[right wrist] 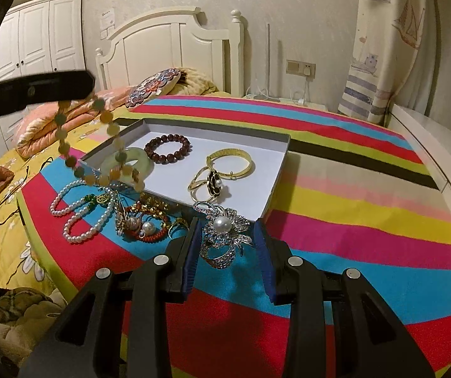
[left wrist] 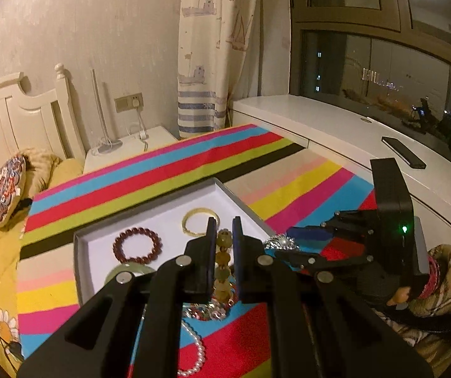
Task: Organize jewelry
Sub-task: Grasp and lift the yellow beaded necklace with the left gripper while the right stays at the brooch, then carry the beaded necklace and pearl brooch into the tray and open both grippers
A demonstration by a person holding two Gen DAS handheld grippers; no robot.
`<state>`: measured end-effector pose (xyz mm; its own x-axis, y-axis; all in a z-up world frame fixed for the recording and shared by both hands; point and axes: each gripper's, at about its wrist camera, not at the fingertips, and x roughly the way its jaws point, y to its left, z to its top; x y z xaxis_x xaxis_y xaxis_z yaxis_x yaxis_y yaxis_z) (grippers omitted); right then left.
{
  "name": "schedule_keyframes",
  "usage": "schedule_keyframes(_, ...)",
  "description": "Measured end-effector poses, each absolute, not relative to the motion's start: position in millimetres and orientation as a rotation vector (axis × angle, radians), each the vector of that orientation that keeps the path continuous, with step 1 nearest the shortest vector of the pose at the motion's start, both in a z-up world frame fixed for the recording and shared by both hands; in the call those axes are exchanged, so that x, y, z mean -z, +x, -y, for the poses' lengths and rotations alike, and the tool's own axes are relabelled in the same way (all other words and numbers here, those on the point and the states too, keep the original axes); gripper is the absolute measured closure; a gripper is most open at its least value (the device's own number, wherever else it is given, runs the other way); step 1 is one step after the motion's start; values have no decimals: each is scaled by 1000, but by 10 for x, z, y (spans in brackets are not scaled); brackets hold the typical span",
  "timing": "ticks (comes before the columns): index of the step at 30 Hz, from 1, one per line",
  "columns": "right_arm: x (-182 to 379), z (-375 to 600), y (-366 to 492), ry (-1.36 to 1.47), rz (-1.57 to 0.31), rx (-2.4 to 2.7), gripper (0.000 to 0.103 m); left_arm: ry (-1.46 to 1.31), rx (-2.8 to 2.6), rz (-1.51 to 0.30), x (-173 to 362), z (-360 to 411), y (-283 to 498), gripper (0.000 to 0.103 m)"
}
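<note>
My left gripper is shut on a strand of yellow-green beads and holds it in the air. In the right wrist view that strand hangs from the left gripper over the near left corner of a white tray. My right gripper is low on the striped cloth just in front of the tray. Its pads close on a rhinestone brooch with a pearl, which still rests on the cloth. The tray holds a dark red bead bracelet, a gold bangle, a pale jade ring and a black-flower ring.
Loose jewelry lies on the cloth left of the brooch: a pearl strand and a red and gold tangle. A white window ledge with a dark phone runs along the right. A bed and a nightstand stand behind.
</note>
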<state>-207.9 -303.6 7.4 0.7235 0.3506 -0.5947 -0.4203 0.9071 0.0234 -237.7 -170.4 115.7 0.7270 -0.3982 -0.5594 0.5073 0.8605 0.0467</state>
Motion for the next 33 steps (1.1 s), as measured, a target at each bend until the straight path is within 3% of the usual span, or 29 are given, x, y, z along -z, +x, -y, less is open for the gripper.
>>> schedule_keyframes(17,-295,2781,-1688,-201,-598,-429,68,246,453,-557,-1359,1770,-1985,94)
schedule_keyframes(33,-153,2377,-588,-276,-740,-447,68,149,386,-698,-862,1650,-1347,94)
